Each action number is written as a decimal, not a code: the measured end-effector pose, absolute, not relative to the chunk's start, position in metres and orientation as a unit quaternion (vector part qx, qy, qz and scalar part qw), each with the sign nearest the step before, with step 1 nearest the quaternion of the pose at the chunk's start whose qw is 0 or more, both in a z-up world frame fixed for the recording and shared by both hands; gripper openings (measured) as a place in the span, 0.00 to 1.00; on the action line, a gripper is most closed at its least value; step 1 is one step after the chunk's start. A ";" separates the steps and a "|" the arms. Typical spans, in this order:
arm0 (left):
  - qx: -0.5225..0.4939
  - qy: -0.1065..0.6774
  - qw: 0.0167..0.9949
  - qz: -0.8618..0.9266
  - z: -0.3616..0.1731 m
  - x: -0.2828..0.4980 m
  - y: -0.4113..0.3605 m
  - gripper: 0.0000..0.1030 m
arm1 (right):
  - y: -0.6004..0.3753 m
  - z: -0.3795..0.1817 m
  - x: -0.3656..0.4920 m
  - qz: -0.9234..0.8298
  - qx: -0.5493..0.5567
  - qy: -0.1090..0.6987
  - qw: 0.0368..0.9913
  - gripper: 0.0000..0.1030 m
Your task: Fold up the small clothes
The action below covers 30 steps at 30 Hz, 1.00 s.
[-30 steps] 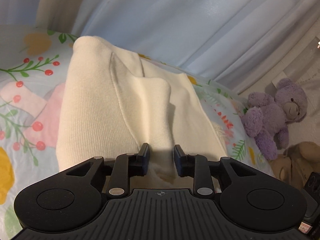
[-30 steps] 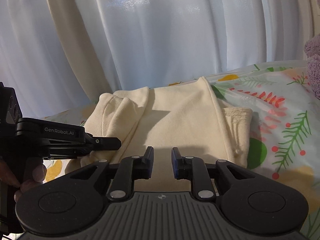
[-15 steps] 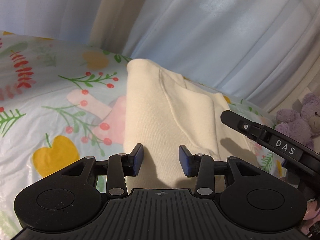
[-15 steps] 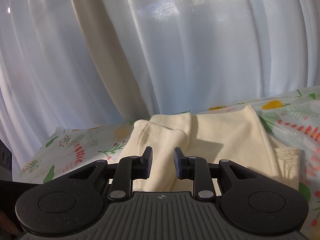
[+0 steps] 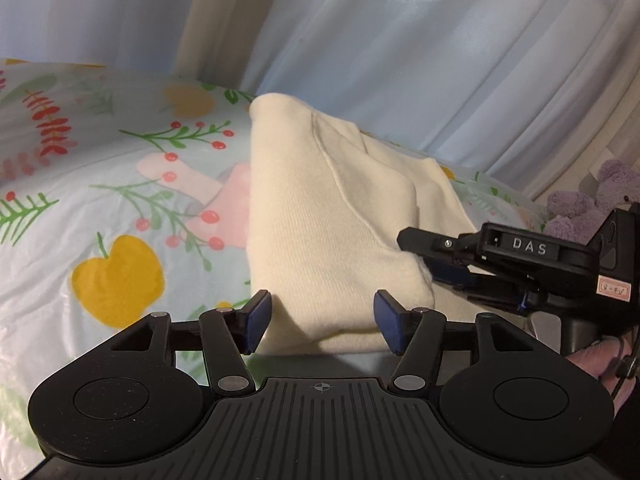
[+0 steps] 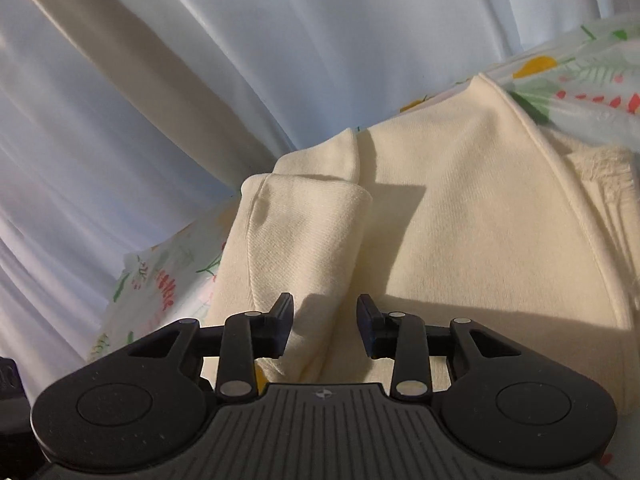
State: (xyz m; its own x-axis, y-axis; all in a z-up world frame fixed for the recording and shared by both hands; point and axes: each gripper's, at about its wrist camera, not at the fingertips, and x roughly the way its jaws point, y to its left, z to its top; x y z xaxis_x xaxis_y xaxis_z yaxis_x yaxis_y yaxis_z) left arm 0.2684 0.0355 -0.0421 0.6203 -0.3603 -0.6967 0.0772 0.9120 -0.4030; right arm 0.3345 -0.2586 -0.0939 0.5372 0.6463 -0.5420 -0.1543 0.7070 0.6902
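Note:
A cream knitted garment [image 5: 320,220] lies folded on the floral sheet [image 5: 120,208]. My left gripper [image 5: 320,326] sits at its near edge. Its blue pads [image 5: 256,320] stand apart and the jaws are opening, with the garment's near fold between them and no pad pressing on it. My right gripper [image 5: 420,256] reaches in from the right over the garment's right side. In the right wrist view a sleeve [image 6: 304,240] is folded onto the body of the garment [image 6: 480,220]. The right gripper [image 6: 324,328] is low over the sleeve's near end, its jaws opening, the cloth loose between them.
White and cream curtains [image 5: 400,60] hang right behind the bed. A purple teddy bear [image 5: 592,196] sits beyond the sheet's right edge. A hand [image 5: 600,360] holds the right gripper's handle. A frayed cream edge [image 6: 608,172] sticks out at the garment's far right.
Both pairs of jaws have widened. The left gripper has drawn back to the garment's near left edge. The right gripper has rolled, dipped toward the folded sleeve and come into the left view.

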 end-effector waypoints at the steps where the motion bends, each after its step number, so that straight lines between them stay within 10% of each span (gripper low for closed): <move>1: -0.162 0.422 0.883 -0.124 -0.044 0.266 0.034 0.61 | -0.261 -0.097 0.338 0.252 0.322 0.422 0.809 0.48; 9: -0.128 0.431 0.886 -0.110 -0.055 0.266 0.023 0.64 | -0.240 -0.099 0.352 0.282 0.332 0.437 0.787 0.56; 21: -0.143 0.435 0.885 -0.080 -0.059 0.271 0.021 0.64 | -0.199 -0.057 0.324 0.244 0.115 0.320 0.908 0.15; 30: -0.144 0.437 0.885 -0.075 -0.060 0.275 0.011 0.66 | -0.253 -0.039 0.296 0.162 0.095 0.260 0.947 0.13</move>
